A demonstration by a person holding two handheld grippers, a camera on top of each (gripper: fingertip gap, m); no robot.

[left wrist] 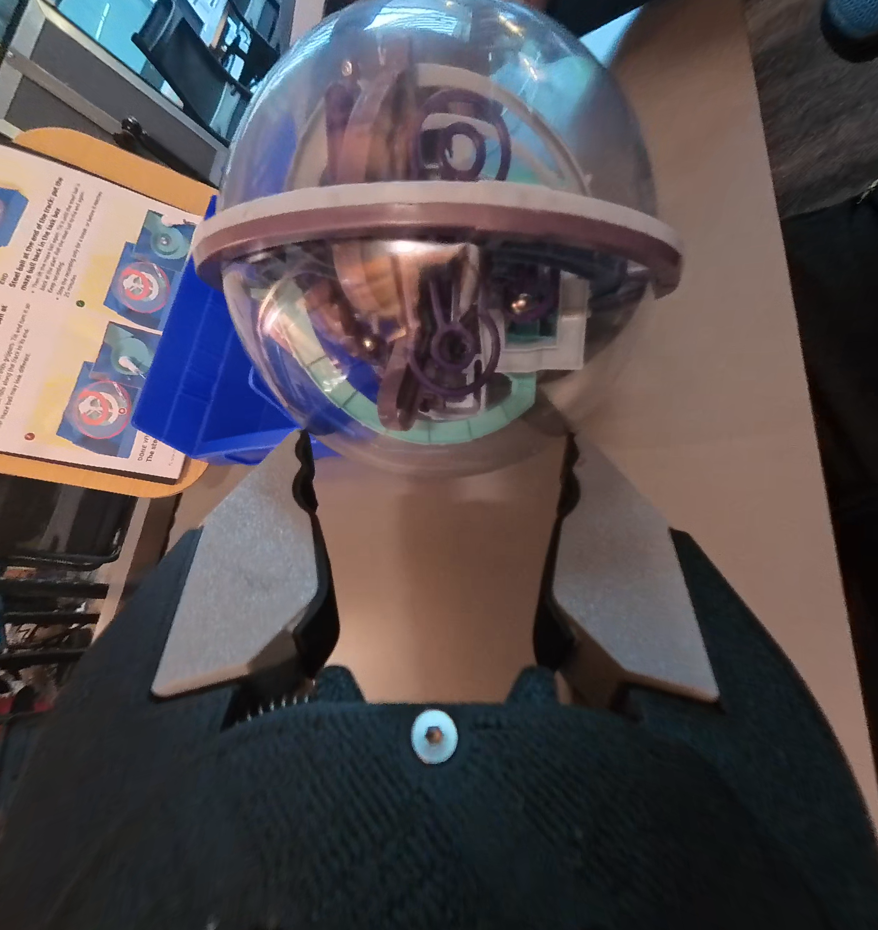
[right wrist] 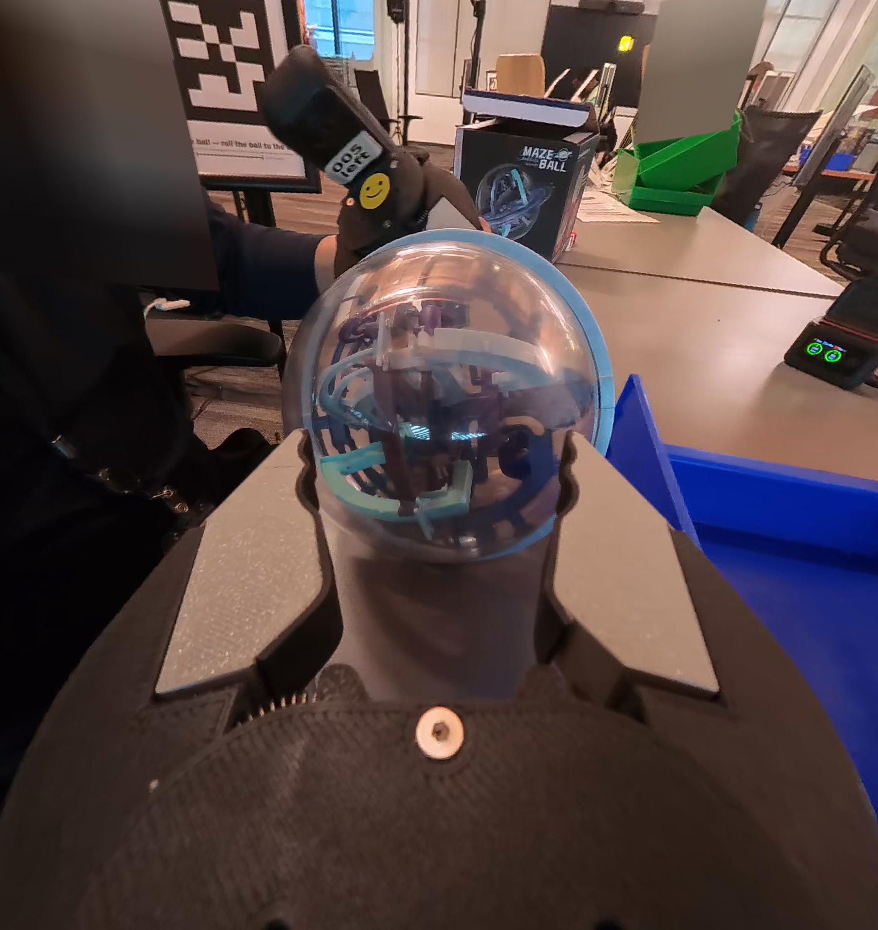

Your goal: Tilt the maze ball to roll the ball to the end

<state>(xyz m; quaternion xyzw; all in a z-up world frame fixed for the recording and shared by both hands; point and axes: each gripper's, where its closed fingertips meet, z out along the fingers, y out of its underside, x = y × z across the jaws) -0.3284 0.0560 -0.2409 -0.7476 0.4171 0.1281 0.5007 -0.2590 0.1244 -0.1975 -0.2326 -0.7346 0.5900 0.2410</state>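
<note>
Above table (right wrist: pixel 678 322), both hand-held grippers (right wrist: pixel 436 468) (left wrist: pixel 434 453) cradle maze ball (right wrist: pixel 447 392).

Each camera sits behind its own fingers, looking forward along them. The left wrist view tilts steeply down onto the bench (left wrist: pixel 678 402); the right looks level across the room. Both share, close up, the maze ball (left wrist: pixel 426 241) (right wrist: pixel 442 392) and blue bin (left wrist: pixel 210 382) (right wrist: pixel 779 528).

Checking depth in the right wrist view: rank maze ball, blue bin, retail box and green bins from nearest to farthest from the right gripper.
1. Maze ball, between the right gripper's fingers.
2. Blue bin, right.
3. Retail box, behind the ball.
4. Green bins, far right.
</note>
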